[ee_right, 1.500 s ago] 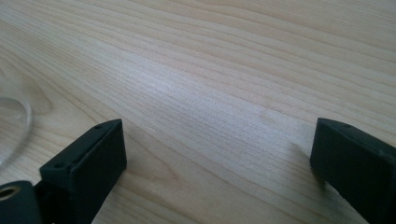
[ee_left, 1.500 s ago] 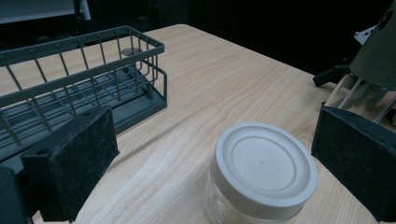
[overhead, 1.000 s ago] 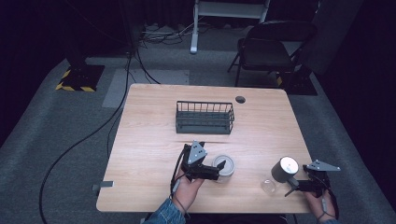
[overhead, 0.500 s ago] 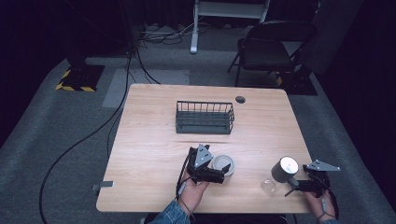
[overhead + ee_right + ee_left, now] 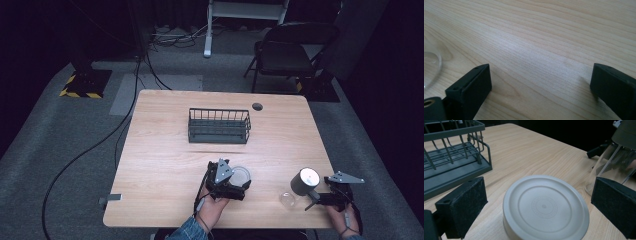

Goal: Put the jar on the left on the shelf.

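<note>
While the left gripper (image 5: 536, 202) stands spread around it without touching, the lid (image 5: 546, 208) sits flat on the table's (image 5: 165, 150) near edge: round, pale grey, ringed, faint embossed centre writing unreadable. Right gripper (image 5: 541, 85) spread, holding nothing.

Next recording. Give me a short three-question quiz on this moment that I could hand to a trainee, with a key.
1. True or false: the left gripper has its jaws open on either side of the round grey lid.
2. Which thing stands at the far middle of the wooden table? A) the dark wire basket B) a cardboard box C) a red bowl
3. Fill in: between the right gripper's open jaws lies only bare ____.

Key
1. True: a black pad stands clear of the lid on each side.
2. A
3. Wood; the clear glass container stands off to its side.
</note>
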{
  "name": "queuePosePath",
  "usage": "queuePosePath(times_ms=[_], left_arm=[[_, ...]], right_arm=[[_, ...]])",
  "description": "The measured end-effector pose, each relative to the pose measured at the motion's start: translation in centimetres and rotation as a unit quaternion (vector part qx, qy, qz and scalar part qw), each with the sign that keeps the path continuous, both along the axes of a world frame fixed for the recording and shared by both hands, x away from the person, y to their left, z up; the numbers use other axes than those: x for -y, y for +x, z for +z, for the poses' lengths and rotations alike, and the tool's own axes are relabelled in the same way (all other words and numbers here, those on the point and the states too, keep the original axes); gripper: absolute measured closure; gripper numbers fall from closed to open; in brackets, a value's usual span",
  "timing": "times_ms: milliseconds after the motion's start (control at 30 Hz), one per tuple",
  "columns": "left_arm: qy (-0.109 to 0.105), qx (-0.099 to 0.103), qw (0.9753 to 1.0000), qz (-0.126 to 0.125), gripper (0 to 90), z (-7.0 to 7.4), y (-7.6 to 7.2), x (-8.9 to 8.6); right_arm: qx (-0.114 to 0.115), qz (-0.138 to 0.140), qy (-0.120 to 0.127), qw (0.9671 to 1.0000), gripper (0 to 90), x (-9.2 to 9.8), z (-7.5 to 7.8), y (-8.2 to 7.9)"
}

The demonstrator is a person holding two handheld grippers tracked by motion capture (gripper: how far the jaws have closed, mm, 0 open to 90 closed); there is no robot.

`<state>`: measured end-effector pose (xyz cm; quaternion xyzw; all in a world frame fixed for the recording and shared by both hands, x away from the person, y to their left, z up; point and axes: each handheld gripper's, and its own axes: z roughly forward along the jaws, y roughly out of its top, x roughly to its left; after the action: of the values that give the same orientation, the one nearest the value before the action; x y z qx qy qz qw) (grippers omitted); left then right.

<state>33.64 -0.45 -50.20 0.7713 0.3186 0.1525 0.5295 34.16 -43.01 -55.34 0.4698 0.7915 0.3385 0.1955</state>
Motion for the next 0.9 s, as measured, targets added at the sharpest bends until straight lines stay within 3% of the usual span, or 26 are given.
queuePosePath(times_ms=[900], left_arm=[[0.021, -0.012, 0.9997, 0.001, 0.2, -3.4, 0.4, 1.3]], right_arm=[[0.000, 0.002, 0.000, 1.0000, 3.6, 0.0, 0.0, 0.0]])
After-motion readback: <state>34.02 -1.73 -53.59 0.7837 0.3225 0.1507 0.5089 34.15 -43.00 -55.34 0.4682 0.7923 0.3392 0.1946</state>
